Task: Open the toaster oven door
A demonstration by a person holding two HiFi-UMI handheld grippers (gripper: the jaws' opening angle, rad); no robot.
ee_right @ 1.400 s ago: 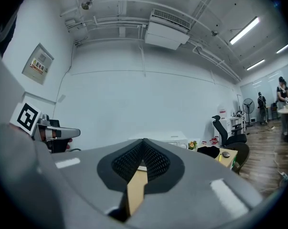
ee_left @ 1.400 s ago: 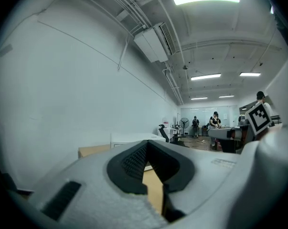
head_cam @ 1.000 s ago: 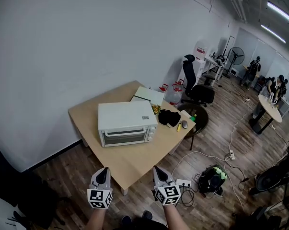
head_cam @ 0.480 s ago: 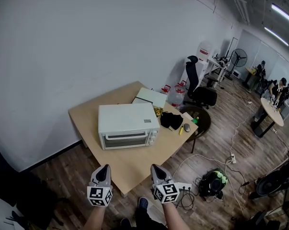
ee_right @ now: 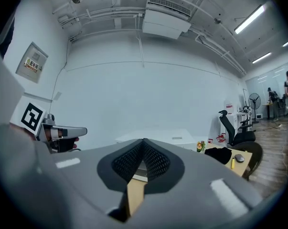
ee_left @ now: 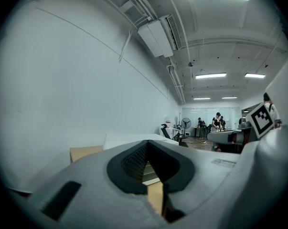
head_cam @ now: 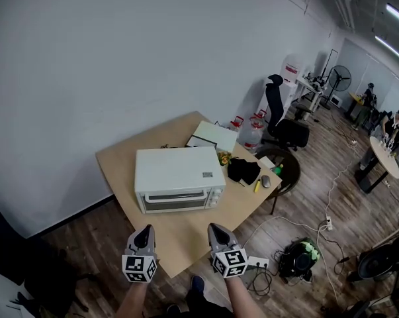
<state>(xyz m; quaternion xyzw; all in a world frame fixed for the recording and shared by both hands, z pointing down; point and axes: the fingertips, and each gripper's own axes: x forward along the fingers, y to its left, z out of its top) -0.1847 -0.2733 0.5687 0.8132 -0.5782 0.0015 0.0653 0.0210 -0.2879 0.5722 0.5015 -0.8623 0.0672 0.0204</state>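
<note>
Head view: a white oven [head_cam: 179,175] sits in the middle of a wooden bench [head_cam: 186,234] set against a white wall. Its door [head_cam: 176,201] faces the person and is closed. To its right on the bench lie a black cloth [head_cam: 244,171], a mouse [head_cam: 265,181] and a yellow pen [head_cam: 257,186]. A chair [head_cam: 286,126] stands beyond the bench's far right corner. The left gripper [head_cam: 146,232] and right gripper [head_cam: 217,231] are held side by side over the bench's near edge. Both point at the oven and are well apart from it.

Left gripper view: the left gripper [ee_left: 146,142] has its fingers [ee_left: 132,159] brought together at the tips, with nothing between them. The oven [ee_left: 127,138] shows just above the tips, on the bench [ee_left: 84,152]. The marker cube of the right gripper [ee_left: 261,118] is at the right edge.

Right gripper view: the right gripper [ee_right: 144,140] also has its fingers [ee_right: 155,161] meeting at the tips, and it holds nothing. The oven [ee_right: 158,136] lies straight ahead past the tips. The cloth [ee_right: 219,154], mouse [ee_right: 239,158] and pen [ee_right: 232,163] are off to the right, with the chair [ee_right: 229,128] behind them. The left gripper [ee_right: 79,130] shows at the left.
</note>
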